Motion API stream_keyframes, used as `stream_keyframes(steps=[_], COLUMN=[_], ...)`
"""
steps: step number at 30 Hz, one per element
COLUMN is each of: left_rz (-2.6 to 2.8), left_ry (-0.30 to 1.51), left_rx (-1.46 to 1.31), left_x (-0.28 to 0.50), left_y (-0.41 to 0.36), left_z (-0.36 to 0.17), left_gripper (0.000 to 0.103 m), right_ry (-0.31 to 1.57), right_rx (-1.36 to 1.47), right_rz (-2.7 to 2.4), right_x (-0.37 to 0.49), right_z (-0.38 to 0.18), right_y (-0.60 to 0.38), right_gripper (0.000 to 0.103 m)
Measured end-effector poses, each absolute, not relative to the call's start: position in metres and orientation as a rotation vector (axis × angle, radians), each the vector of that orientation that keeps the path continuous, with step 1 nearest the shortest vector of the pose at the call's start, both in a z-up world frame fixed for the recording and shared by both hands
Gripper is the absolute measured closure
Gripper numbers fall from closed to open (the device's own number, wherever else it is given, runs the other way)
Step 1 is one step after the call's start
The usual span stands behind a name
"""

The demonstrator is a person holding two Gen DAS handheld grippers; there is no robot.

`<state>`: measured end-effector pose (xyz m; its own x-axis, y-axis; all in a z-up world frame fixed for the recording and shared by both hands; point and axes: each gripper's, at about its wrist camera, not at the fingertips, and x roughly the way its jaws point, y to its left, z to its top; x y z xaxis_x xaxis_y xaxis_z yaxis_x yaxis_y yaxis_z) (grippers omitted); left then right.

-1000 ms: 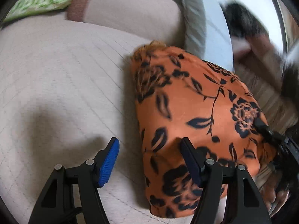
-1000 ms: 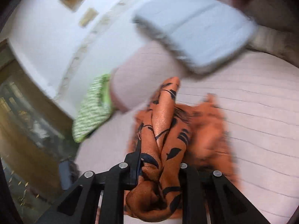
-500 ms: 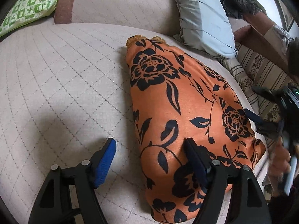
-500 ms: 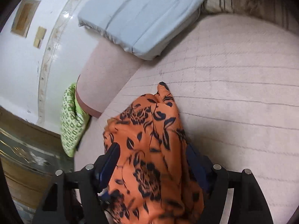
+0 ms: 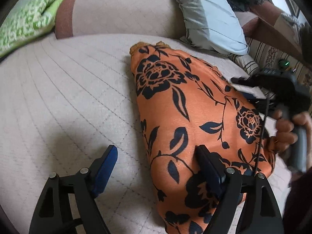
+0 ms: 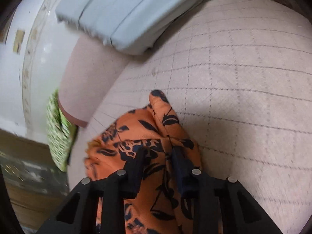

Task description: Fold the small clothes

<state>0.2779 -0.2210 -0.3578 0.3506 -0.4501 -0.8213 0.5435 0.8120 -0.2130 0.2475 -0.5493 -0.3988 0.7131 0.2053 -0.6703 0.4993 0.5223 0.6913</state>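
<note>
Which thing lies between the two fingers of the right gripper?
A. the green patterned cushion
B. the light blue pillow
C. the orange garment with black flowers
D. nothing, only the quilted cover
C: in the right wrist view the orange garment with black flowers is bunched between the closing jaws of the right gripper.

No readable text, label, brand, number or sign anywhere in either view

The garment [image 5: 195, 117] under my tools is orange with black roses and leaves. It lies on a pale beige quilted cover [image 5: 68, 97] stitched in a diamond grid. Behind sit a light blue-grey pillow [image 5: 210, 19] and a green-and-white patterned cloth [image 5: 25, 23]. My left tool's [image 5: 156, 156] pads are blue.
</note>
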Motion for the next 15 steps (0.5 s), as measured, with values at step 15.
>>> stream_keyframes(steps=[15], left_rz=[-0.597], left_ry=[0.980], left_rx=[0.187], left_x=[0.254], left_y=[-0.199], left_z=[-0.341], left_gripper=[0.019], right_ry=[0.879], right_rx=[0.821], right_rz=[0.190], right_x=[0.311], right_z=[-0.362], right_y=[-0.438], right_gripper=[0.068])
